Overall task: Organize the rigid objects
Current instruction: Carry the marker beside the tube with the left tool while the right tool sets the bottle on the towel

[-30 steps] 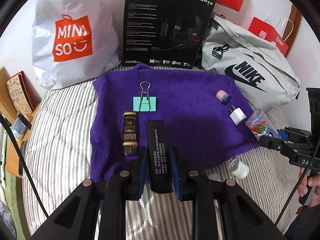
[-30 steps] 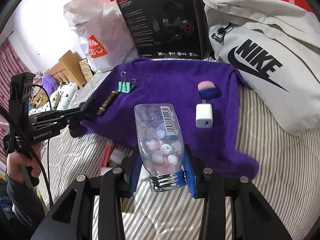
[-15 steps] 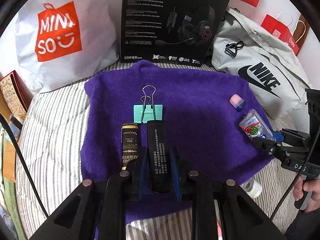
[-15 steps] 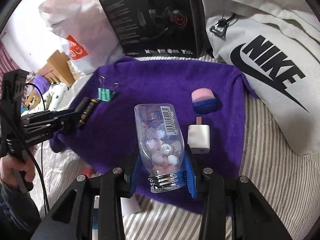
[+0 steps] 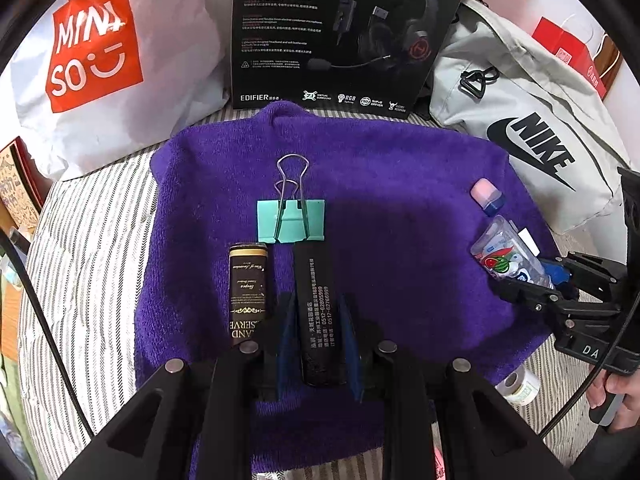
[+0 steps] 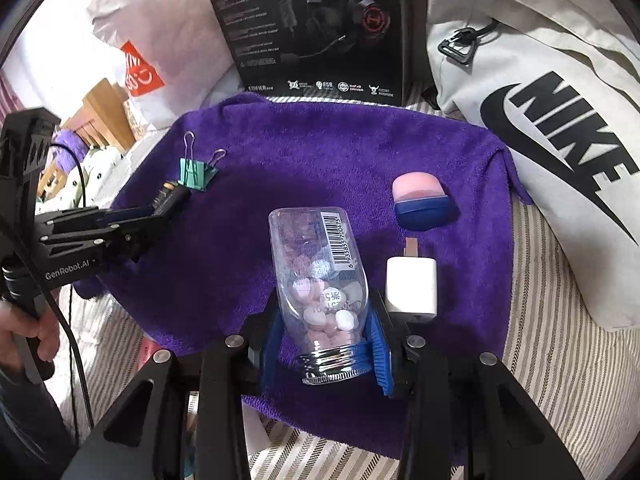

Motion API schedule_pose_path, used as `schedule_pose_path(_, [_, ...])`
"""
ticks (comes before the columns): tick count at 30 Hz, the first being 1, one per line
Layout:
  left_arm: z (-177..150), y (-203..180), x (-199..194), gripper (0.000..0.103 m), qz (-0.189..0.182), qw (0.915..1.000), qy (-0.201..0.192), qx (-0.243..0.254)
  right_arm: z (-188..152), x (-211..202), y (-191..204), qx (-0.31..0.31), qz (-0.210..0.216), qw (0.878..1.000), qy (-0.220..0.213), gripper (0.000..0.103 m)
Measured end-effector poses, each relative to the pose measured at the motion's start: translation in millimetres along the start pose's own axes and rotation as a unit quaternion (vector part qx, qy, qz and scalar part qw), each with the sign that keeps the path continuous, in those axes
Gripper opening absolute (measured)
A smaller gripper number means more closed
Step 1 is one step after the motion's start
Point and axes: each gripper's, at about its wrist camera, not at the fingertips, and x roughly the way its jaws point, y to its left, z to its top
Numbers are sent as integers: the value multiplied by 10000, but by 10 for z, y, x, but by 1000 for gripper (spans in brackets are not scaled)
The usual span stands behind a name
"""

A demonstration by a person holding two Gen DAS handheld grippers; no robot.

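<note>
black bar (image 5: 318, 312), clear jar (image 6: 322, 280), both gripped

"MINISO" on white bag (image 5: 96, 52), "NIKE" on grey bag (image 5: 536, 148), "EDIFIER" on box (image 5: 340, 32).

The black bar (image 5: 319, 312) has been carried forward over the towel (image 5: 400, 216) until its tip lies just short of the clip (image 5: 291, 220), alongside the tube (image 5: 247, 288). The jar (image 6: 320, 276) has been brought onto the towel, beside the charger (image 6: 411, 286).
</note>
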Motion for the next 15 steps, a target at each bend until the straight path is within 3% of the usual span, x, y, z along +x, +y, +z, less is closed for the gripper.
schedule_pose_path(15, [59,-38,99,22,127,9998,31,163,26,105,38,-237,-108,9996,108,39])
